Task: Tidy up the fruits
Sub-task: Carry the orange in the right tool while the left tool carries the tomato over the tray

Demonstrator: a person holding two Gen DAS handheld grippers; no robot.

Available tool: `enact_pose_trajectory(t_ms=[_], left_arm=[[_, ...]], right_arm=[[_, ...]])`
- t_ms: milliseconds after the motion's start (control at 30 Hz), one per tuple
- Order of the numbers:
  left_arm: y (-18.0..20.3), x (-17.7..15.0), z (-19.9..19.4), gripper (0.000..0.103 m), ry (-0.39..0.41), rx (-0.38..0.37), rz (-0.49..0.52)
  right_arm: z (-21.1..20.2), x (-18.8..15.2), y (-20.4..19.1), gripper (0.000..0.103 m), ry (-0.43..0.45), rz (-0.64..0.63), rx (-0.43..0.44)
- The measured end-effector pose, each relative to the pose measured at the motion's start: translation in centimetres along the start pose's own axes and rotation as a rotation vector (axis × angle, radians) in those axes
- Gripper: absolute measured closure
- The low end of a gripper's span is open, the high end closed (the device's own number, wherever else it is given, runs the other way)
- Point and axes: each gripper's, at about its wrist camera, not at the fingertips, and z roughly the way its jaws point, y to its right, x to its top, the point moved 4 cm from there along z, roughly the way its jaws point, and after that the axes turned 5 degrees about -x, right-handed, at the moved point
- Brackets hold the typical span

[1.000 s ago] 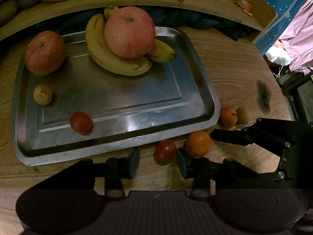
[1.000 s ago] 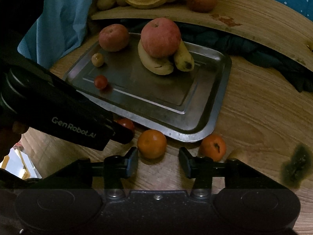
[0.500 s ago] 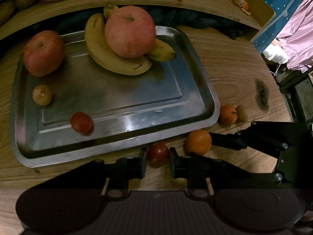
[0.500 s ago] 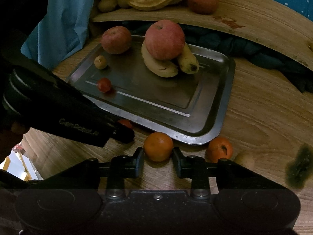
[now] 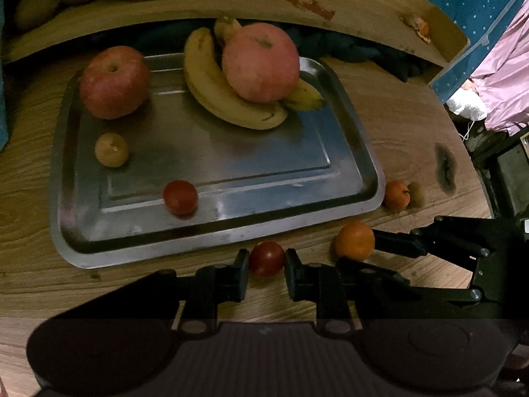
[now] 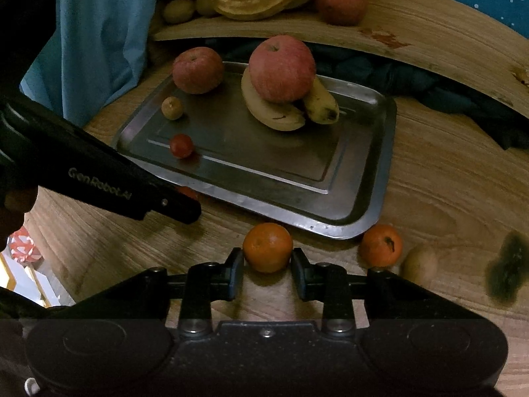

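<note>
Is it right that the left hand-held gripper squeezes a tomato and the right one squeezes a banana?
Not quite. The left hand-held gripper does squeeze the tomato, but the right hand-held gripper squeezes an orange, as the right wrist view shows. The bananas lie on the tray.

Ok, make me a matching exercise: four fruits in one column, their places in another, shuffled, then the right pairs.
Things:
1. large apple
2. small tomato
3. orange
4. longan

Places:
A. between the right gripper fingers
B. resting on the bananas
C. alone on the tray, near its left edge
D. between the left gripper fingers

Pairs: 1-B, 2-D, 3-A, 4-C
</note>
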Motion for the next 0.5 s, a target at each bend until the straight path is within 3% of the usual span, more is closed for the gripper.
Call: enact_pose_trajectory(t_ms=[500], left_arm=[[-4.4,0.9,-4.4,0.078,0.105,0.004,-0.034]], right_arm=[[-1.7,2.3,-3.4,0.070,0.081,0.001,-0.031]])
